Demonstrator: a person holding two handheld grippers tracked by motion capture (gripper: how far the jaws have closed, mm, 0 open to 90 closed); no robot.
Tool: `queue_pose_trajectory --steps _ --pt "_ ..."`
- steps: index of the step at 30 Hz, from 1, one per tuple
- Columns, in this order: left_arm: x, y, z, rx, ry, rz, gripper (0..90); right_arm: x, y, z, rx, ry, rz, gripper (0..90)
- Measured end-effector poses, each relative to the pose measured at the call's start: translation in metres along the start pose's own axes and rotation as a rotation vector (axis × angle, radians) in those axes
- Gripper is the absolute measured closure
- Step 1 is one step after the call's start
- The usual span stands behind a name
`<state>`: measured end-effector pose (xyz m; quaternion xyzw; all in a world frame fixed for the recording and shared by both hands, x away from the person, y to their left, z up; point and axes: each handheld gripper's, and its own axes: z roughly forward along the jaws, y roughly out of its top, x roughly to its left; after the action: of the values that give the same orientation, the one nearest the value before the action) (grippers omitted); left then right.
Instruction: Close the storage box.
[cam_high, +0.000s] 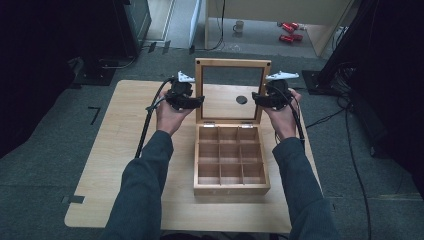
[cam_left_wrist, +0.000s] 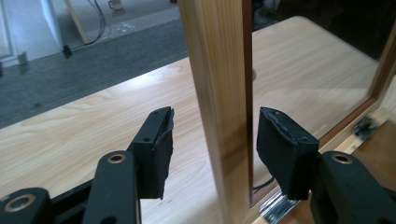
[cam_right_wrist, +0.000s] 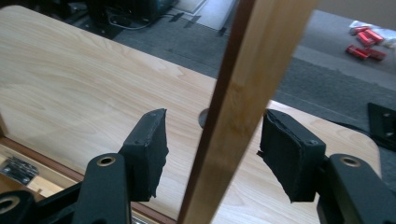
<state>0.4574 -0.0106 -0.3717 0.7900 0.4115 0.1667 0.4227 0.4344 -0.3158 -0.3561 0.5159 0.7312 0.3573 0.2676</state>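
The left gripper (cam_high: 199, 101) and right gripper (cam_high: 256, 97) are both spread, each straddling a side rail of the upright lid (cam_high: 232, 64) without pinching it. The wooden box (cam_high: 231, 188) sits open on the bench (cam_high: 120, 145); lid rails point upward, closing likely remains.

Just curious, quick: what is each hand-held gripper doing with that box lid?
Left hand-held gripper: open, jaws either side of the lid frame.
Right hand-held gripper: open, likewise.
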Motion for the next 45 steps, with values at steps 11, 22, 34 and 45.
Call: queue_pose_trajectory --steps 11,22,34,45 --pt "-0.006 0.001 0.007 -0.024 -0.025 -0.041 51.5 -0.005 0.003 0.007 0.017 0.044 -0.006 42.6" --pt "-0.011 -0.006 -0.006 -0.072 -0.032 -0.055 58.3 0.001 -0.005 -0.006 -0.031 0.040 0.009 43.5" --pt "-0.032 -0.025 -0.031 -0.118 -0.039 0.028 55.8 0.015 -0.029 -0.043 -0.128 0.043 -0.010 43.6" --pt "-0.039 -0.035 -0.059 -0.197 -0.066 0.042 50.4 0.025 -0.042 -0.065 -0.164 0.013 -0.029 44.5"
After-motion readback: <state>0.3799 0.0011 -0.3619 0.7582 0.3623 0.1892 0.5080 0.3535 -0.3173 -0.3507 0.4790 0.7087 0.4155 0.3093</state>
